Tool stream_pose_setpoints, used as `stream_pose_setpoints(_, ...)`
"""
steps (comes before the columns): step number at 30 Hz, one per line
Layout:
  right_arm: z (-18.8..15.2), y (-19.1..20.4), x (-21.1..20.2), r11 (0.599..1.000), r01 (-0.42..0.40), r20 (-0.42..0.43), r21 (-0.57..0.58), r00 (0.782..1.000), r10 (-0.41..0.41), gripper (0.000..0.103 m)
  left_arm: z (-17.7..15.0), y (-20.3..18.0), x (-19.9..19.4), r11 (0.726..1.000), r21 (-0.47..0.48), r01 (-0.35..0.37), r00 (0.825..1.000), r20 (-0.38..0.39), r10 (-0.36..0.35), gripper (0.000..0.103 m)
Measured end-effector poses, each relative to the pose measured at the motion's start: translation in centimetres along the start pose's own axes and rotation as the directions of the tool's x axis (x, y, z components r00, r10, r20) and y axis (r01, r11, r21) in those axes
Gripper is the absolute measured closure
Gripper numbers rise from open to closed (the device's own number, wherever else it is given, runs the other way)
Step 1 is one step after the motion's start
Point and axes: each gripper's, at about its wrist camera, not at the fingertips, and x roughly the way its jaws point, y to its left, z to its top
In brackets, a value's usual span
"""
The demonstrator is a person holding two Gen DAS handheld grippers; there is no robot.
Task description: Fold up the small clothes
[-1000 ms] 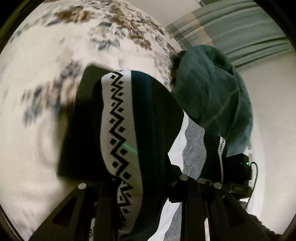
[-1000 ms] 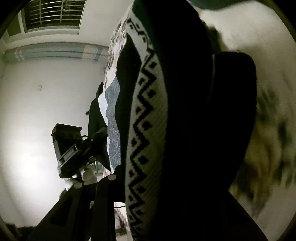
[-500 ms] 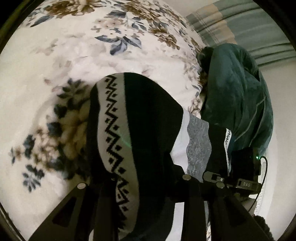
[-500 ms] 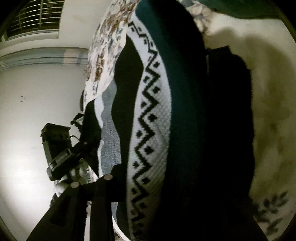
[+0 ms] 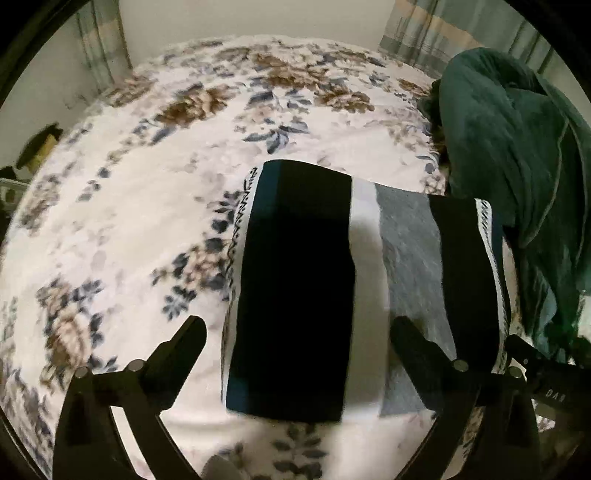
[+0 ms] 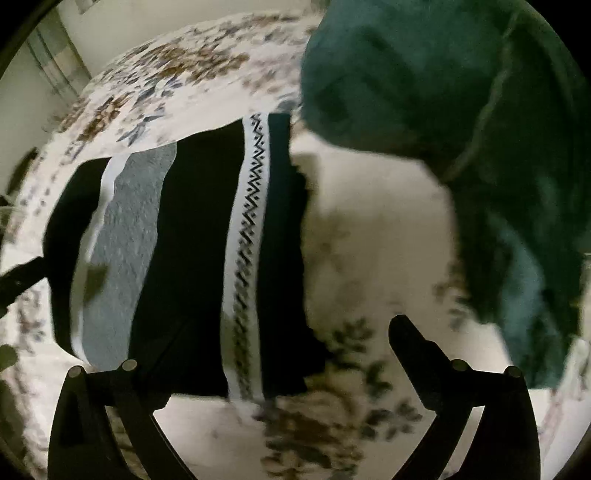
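Our left gripper (image 5: pixel 295 338) has its fingers (image 5: pixel 181 350) spread wide and opening, and the folded striped sweater (image 5: pixel 291 288) lies below the gap between them, free of both pads. Our right gripper (image 6: pixel 266 350) also has its fingers (image 6: pixel 413 343) wide apart and opening; in its view the right finger stands over bare bedding, while the left finger is hidden low behind the sweater's near edge (image 6: pixel 192 258), so nothing is clamped there either. The sweater rests flat on the bed (image 5: pixel 129 221), folded into a compact rectangle with bands running from near to far: a broad black panel, a white stripe, a grey band (image 5: pixel 410 258), another black band, and a white strip with a black zigzag pattern (image 6: pixel 251 229) towards its right edge. A second zigzag strip shows along its left edge in the left view. The bed carries a cream blanket printed with brown and blue flowers. To the right of the sweater, and reaching to the far right, lies a rumpled dark green garment (image 5: pixel 517 166), just beside the sweater's right edge. Beyond the far end of the bed we see a pale wall and striped curtains (image 5: pixel 417 33).
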Motion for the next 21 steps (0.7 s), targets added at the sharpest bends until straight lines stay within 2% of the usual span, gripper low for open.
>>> stream_pose_setpoints(3, -0.9, 0.4, -3.3, 0.998, 0.065, 0.040, 0.004, 0.997, -0.065, 0.000, -1.2, -1.3, -1.9, 0.999, 0.012, -0.040, 0.999, 0.002, 0.040, 0.001)
stream_pose_setpoints(10, -3.4, 0.1, -11.8, 0.995, 0.076, 0.098, 0.061, 0.992, -0.082, 0.000, -3.9, -2.7, -10.4, 0.996, 0.005, -0.084, 0.995, 0.062, 0.083, 0.001)
stream_pose_setpoints(15, -6.7, -0.6, -22.0, 0.994, 0.089, 0.175, 0.056, 0.980, -0.098, 0.000, -6.4, -4.3, -19.9, 0.996, 0.026, -0.088, 0.986, 0.141, 0.084, 0.001)
stream_pose_setpoints(21, -11.6, -2.7, -36.2, 0.992, 0.092, 0.300, 0.088, 0.947, -0.115, 0.000, -9.9, -6.0, -31.4, 0.995, 0.046, -0.085, 0.972, 0.226, 0.072, 0.001)
